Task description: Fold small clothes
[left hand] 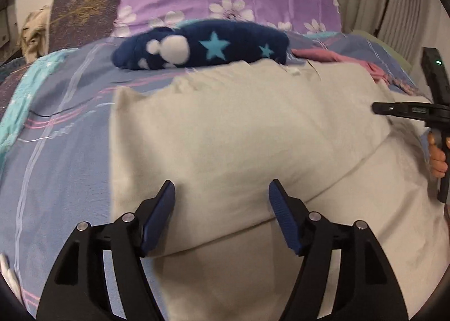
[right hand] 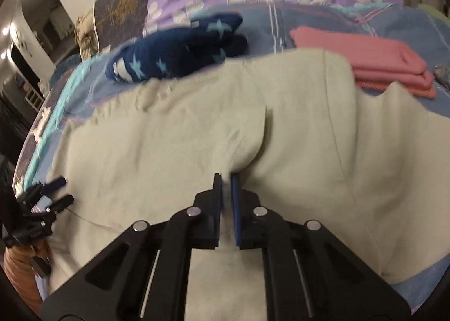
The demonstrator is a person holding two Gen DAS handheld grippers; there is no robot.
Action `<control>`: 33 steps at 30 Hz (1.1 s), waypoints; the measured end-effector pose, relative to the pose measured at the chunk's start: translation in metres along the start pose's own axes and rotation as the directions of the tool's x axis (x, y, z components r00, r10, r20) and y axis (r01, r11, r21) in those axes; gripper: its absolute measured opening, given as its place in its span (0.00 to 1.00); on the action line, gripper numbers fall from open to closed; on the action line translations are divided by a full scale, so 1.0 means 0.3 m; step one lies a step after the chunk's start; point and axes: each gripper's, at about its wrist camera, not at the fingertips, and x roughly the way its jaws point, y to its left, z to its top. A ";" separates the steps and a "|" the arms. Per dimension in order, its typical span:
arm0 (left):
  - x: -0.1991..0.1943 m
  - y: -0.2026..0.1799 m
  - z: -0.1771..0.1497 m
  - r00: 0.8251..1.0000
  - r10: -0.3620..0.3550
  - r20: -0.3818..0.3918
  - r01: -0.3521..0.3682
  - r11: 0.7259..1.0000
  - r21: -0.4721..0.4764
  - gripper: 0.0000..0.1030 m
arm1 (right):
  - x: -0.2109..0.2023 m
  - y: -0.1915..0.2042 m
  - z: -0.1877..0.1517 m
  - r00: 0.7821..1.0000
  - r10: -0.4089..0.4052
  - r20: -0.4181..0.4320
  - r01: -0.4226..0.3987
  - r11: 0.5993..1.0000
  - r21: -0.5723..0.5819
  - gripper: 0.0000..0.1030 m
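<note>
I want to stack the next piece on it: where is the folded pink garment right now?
In the right wrist view the folded pink garment lies upper right on the bedspread, just beyond the cream garment and right of the navy star-print item.

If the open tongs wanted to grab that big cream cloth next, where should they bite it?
Probably the folded edge of the cream cloth just ahead of the left tongs, coming from the near side. There the top layer lifts in a rounded lip above the layer beneath; elsewhere it lies flat. The right tongs already pinch a ridge.
</note>
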 end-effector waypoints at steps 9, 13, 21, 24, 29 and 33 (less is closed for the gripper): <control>-0.070 0.114 0.018 0.997 0.053 0.057 -0.044 0.986 -0.160 0.69 | -0.040 -0.129 -0.052 0.996 -0.080 -0.028 0.080 0.997 0.005 0.14; -0.010 0.093 0.032 0.990 0.140 0.000 -0.139 0.981 -0.133 0.69 | -0.042 -0.197 -0.101 0.997 -0.074 -0.025 0.076 0.992 0.101 0.17; 0.046 0.055 0.041 0.998 0.060 -0.010 -0.061 0.987 -0.149 0.27 | -0.118 -0.118 -0.119 0.999 0.044 -0.025 -0.042 0.998 0.056 0.25; 0.096 0.021 0.019 0.992 0.116 -0.042 -0.119 0.989 -0.088 0.29 | -0.036 -0.116 -0.175 0.998 -0.022 -0.061 0.022 1.000 0.009 0.25; 0.025 -0.083 0.043 0.998 0.069 -0.015 -0.069 0.996 -0.049 0.30 | -0.099 -0.132 -0.180 0.995 0.031 -0.091 -0.029 0.999 0.026 0.39; -0.024 -0.253 0.058 0.998 -0.039 0.044 0.037 0.998 0.047 0.50 | -0.284 -0.282 -0.168 0.998 -0.015 0.065 0.006 0.990 0.140 0.42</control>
